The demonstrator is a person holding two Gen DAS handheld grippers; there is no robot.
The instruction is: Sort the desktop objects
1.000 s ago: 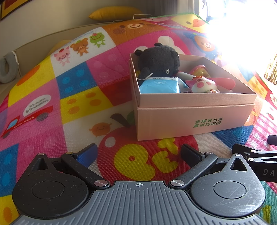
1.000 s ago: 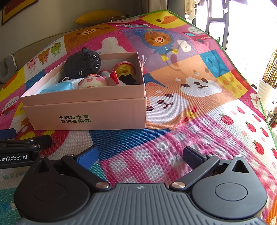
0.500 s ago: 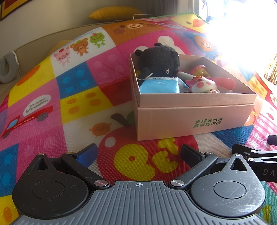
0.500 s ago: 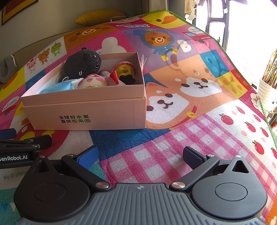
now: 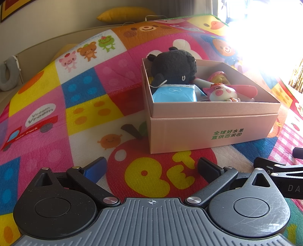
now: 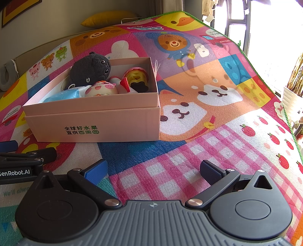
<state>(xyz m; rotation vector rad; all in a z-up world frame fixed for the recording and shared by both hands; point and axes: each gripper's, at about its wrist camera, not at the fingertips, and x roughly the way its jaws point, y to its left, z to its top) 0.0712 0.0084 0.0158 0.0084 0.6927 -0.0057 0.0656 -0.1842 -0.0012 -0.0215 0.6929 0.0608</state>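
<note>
A pink cardboard box [image 5: 208, 132] [image 6: 106, 124] with green lettering stands on the cartoon play mat. Inside it lie a black plush toy [image 5: 173, 65] [image 6: 90, 69], a blue packet [image 5: 175, 93] [image 6: 63, 96], a pink pig figure [image 5: 220, 92] [image 6: 101, 89] and a yellow-and-pink toy [image 6: 135, 77]. My left gripper [image 5: 151, 166] rests open on the mat in front of the box, nothing between its fingers. My right gripper [image 6: 154, 168] is open too, low over the mat to the right of the box front.
The play mat [image 6: 217, 106] covers the whole surface, its green edge [image 6: 265, 83] at the right. A yellow cushion [image 5: 123, 14] lies behind the mat. Strong window glare [image 5: 265, 37] washes out the far right. A plant pot [image 6: 292, 98] stands beyond the mat's right edge.
</note>
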